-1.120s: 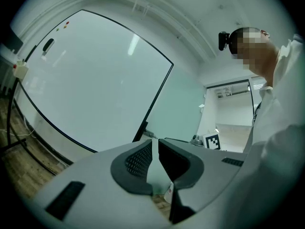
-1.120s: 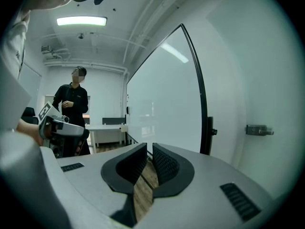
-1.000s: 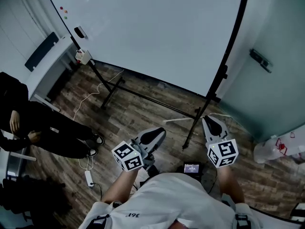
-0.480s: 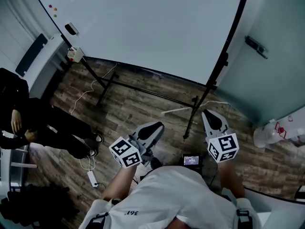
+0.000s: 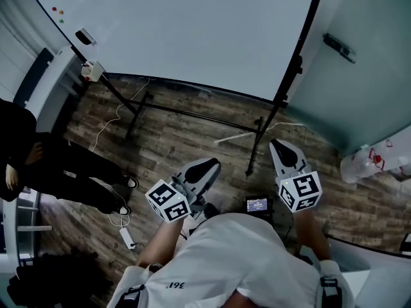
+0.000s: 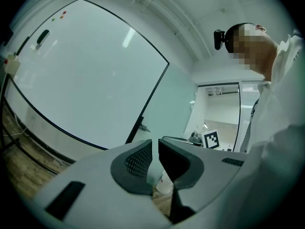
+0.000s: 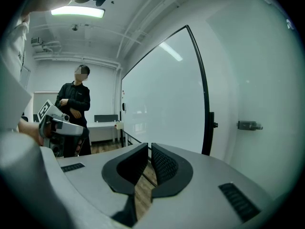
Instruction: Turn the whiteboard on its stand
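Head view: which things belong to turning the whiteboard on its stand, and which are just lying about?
Belong to the job:
whiteboard
stand
left gripper
right gripper

Just lying about:
power strip on the floor
plastic bag at the right
small screen device on the floor
bystander in black

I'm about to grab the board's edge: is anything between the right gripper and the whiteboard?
Nothing visible: only wood floor lies between the right gripper and the whiteboard on its black stand.
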`<move>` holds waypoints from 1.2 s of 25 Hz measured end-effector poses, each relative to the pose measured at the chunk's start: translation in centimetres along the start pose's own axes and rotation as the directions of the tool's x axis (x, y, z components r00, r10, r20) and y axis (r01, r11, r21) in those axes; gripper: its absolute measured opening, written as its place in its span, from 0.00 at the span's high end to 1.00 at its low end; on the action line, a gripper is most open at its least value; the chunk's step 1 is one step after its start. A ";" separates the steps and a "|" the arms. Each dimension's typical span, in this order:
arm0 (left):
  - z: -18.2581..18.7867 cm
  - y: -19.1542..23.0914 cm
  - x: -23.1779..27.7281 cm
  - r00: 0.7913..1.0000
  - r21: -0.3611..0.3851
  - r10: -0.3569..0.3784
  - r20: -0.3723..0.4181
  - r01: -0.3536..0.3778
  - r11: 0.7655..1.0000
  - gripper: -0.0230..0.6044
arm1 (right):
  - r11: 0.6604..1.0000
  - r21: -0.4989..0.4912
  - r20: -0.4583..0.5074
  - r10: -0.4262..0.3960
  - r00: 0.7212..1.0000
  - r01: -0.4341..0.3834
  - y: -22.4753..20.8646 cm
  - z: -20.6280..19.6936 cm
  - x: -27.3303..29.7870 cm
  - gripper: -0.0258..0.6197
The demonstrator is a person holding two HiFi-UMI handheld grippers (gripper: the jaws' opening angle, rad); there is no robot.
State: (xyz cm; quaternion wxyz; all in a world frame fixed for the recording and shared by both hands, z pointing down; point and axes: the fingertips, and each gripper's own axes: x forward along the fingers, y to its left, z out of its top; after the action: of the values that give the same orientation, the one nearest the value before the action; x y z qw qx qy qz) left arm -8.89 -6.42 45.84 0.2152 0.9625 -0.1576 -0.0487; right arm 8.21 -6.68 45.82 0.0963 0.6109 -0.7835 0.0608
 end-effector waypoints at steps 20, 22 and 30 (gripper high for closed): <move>-0.5 -0.1 1.5 1.000 -0.007 -0.010 -0.022 0.010 1.000 0.89 | 1.000 -0.005 -0.010 0.030 0.999 -0.030 0.0 -0.3 0.7 0.92; -0.5 -0.2 1.6 1.000 -0.007 -0.012 -0.021 0.012 1.000 0.89 | 0.999 -0.001 -0.008 0.035 0.999 -0.035 0.0 -0.2 0.7 0.92; -0.4 -0.2 1.9 1.000 -0.009 -0.013 -0.029 0.012 1.000 0.89 | 0.998 -0.037 -0.007 0.049 0.999 -0.049 0.3 0.4 1.0 0.92</move>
State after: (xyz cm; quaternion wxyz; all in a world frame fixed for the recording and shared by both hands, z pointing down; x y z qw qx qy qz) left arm -6.96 -6.71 46.11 0.2216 0.9631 -0.1482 -0.0368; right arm 7.60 -7.64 45.63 0.1086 0.5895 -0.7988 0.0504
